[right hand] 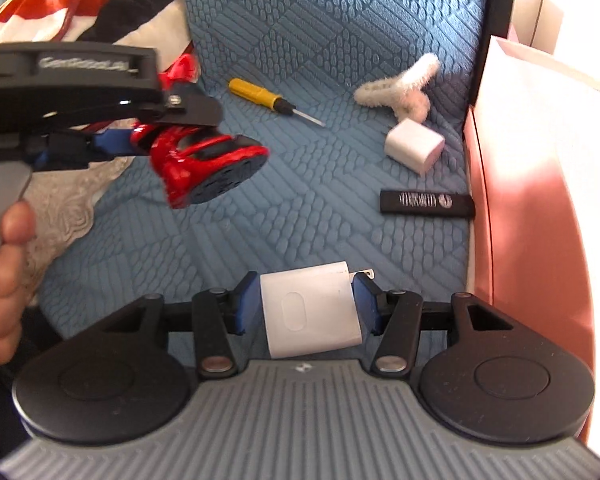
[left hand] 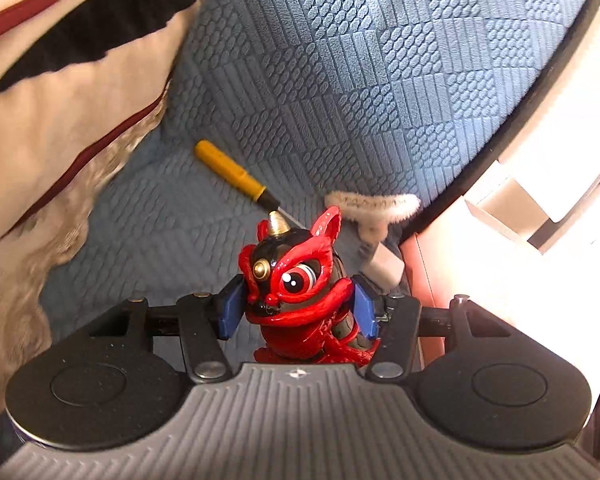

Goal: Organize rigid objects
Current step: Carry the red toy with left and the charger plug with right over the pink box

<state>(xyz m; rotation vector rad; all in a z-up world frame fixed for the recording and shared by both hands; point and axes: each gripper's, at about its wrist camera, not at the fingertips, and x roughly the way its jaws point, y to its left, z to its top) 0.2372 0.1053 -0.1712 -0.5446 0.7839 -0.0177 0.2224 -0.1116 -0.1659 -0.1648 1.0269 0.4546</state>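
My left gripper (left hand: 298,304) is shut on a red and black lion figurine (left hand: 296,276) and holds it above the blue textured cushion (left hand: 340,80). The right wrist view shows that gripper (right hand: 140,136) at the left with the figurine (right hand: 204,160) tilted in the air. My right gripper (right hand: 306,306) is shut on a white plug adapter (right hand: 310,312). On the cushion lie a yellow-handled screwdriver (right hand: 266,98), a white fuzzy hair clip (right hand: 400,84), a second white adapter (right hand: 414,146) and a black flat stick (right hand: 426,202).
A pink box wall (right hand: 520,220) stands along the cushion's right edge. Crumpled cloth in white, red and black (left hand: 60,80) lies at the left. The screwdriver (left hand: 236,174), the hair clip (left hand: 372,204) and a white adapter (left hand: 382,266) show behind the figurine.
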